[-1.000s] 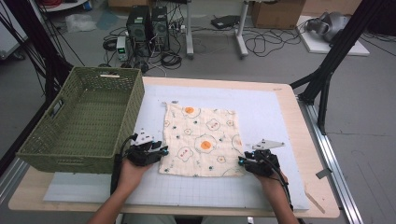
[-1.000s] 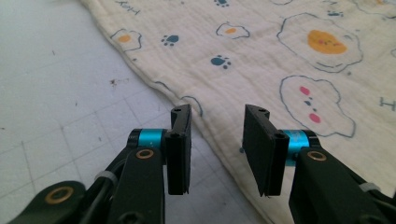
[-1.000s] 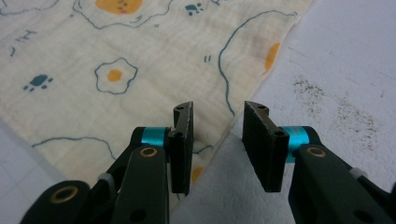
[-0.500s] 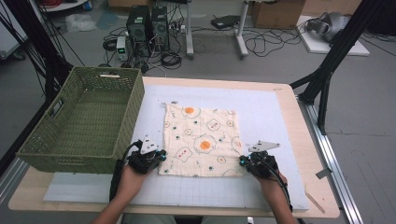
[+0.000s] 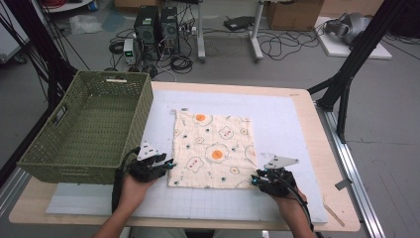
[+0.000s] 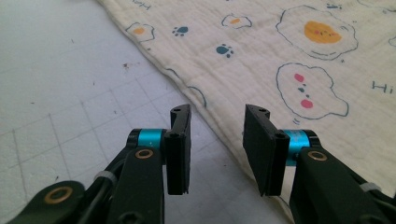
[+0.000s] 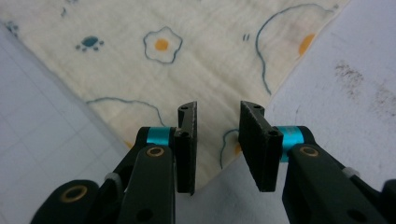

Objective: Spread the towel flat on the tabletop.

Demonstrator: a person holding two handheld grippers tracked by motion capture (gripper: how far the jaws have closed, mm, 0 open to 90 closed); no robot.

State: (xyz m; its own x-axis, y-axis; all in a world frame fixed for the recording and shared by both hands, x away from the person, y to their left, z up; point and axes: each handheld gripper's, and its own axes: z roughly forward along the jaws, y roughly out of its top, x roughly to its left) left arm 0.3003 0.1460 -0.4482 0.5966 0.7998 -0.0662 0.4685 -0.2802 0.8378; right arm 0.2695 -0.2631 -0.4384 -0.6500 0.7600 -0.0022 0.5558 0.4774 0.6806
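A cream cloth (image 5: 213, 148) printed with fried eggs and paw marks lies flat on the white mat. My left gripper (image 5: 168, 164) sits at the cloth's near left edge. Its jaws have just been opening, and in the left gripper view (image 6: 218, 112) they stand apart over the cloth's hem (image 6: 205, 100) without pressing on it. My right gripper (image 5: 255, 179) is at the near right corner. Its jaws have also just been opening, and in the right gripper view (image 7: 218, 108) the corner of the cloth (image 7: 210, 70) lies loose between them.
A green woven basket (image 5: 143, 109) stands on the left of the table, close to my left hand. The white gridded mat (image 5: 287, 129) covers most of the wooden tabletop (image 5: 317, 148). Cables, computers and black stand legs are on the floor beyond.
Both hands stay at the cloth's near edge with hardly any shift. The cloth lies flat as before.
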